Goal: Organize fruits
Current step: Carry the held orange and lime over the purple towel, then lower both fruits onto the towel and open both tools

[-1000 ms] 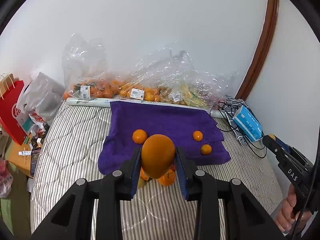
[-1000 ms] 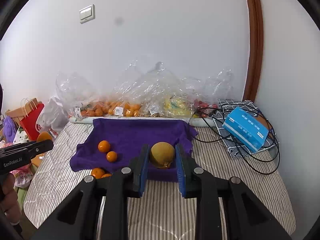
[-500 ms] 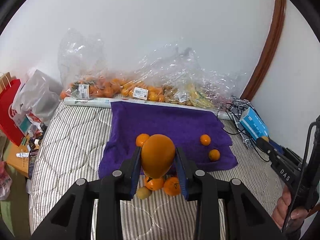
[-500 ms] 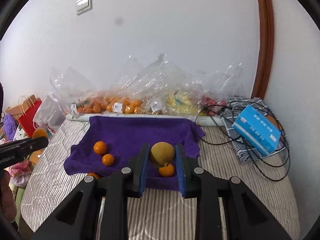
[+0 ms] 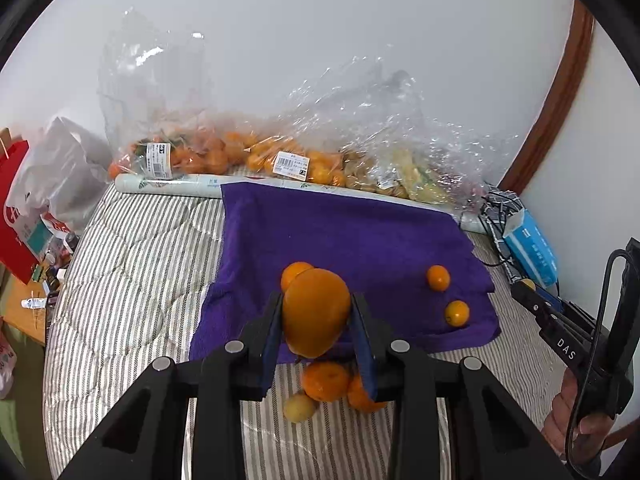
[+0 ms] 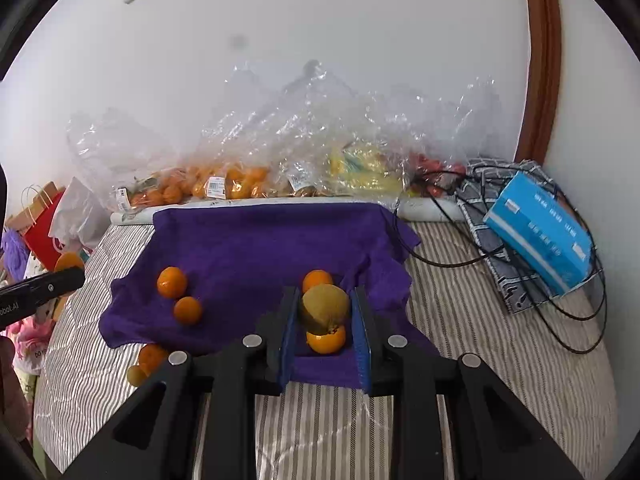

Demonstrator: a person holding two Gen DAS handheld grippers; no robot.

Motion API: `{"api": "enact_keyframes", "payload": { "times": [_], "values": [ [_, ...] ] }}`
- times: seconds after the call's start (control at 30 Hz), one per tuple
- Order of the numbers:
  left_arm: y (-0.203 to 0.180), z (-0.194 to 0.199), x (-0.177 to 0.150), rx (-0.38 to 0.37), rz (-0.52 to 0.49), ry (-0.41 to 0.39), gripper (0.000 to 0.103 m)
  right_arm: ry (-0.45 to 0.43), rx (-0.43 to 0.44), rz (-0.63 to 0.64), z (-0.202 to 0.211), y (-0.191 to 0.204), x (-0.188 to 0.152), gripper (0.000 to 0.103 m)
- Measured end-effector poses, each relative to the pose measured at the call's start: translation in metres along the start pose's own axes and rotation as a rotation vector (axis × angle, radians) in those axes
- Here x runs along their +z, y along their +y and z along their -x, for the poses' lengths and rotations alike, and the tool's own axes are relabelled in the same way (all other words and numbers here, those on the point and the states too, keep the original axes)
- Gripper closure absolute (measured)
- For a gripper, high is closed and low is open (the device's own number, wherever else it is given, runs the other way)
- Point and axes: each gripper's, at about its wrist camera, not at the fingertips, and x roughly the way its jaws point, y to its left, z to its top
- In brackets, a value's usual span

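In the left wrist view my left gripper (image 5: 316, 304) is shut on a large orange fruit (image 5: 316, 314), held above the near edge of the purple towel (image 5: 340, 236). Two small oranges (image 5: 438, 278) lie at the towel's right; another orange (image 5: 294, 274) peeks out behind the held fruit. Two oranges (image 5: 325, 380) and a yellowish fruit (image 5: 299, 408) lie on the striped bed below. In the right wrist view my right gripper (image 6: 325, 296) is shut on a yellow-green fruit (image 6: 325, 308) over the purple towel (image 6: 260, 248), with an orange (image 6: 326, 340) just beneath it.
Clear plastic bags of oranges and other fruit (image 5: 280, 160) line the wall behind a white roll (image 5: 168, 184). A blue box (image 6: 540, 232) and black cables (image 6: 520, 280) lie on the right. A red bag (image 5: 16, 208) stands off the bed's left edge.
Both grippers have sunk and moved forward toward the towel with their fruits still held. The towel and loose oranges look closer; an orange now shows under the right gripper's fruit.
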Motion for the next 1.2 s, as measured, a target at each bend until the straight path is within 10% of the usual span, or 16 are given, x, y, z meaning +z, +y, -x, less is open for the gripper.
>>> {"api": "enact_keyframes", "payload": {
  "times": [1.2],
  "values": [
    [0.013,-0.102,0.000,0.005,0.005,0.115,0.072,0.115,-0.074,0.029,-0.104,-0.019,-0.016,0.078]
  ]
}}
